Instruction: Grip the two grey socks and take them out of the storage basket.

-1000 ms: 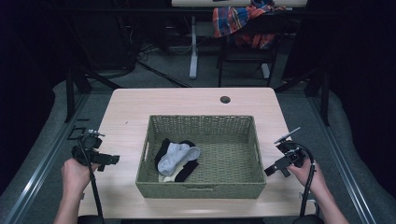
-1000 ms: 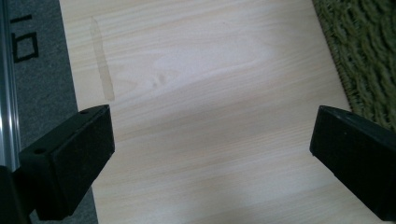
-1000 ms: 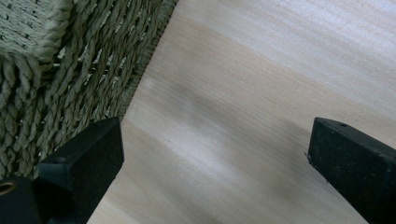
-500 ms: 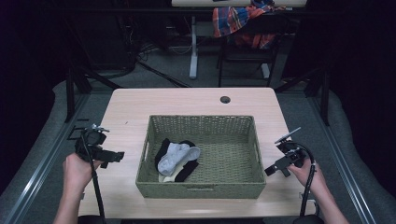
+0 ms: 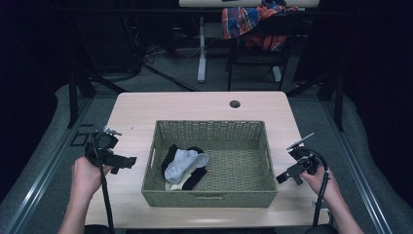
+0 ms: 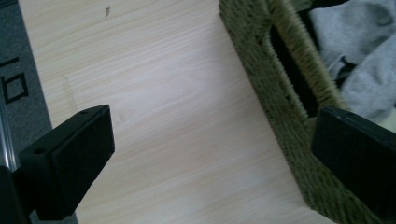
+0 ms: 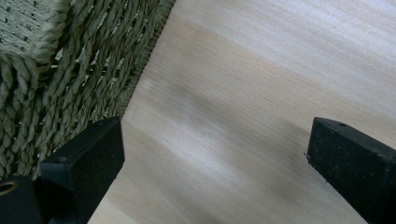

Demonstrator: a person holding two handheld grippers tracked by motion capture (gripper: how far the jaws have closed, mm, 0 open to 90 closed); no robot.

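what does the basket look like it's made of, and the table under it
The basket looks woven from twisted olive-green fibre, maybe seagrass or paper cord: braided strands show on its wall. The table looks like pale wood or laminate, smooth and matte, with fine straight grain.

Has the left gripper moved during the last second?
Yes. The left gripper has swung its jaws toward the woven green basket, its hand nearer that basket's left wall.

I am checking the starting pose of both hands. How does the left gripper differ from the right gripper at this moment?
The left gripper sits left of the woven basket, pointing right toward the socks; the right gripper sits right of the basket, angled down-left. The left gripper view looks over the rim at grey socks, while the right gripper view meets the basket's outer wall. Both are open, empty and over the table.
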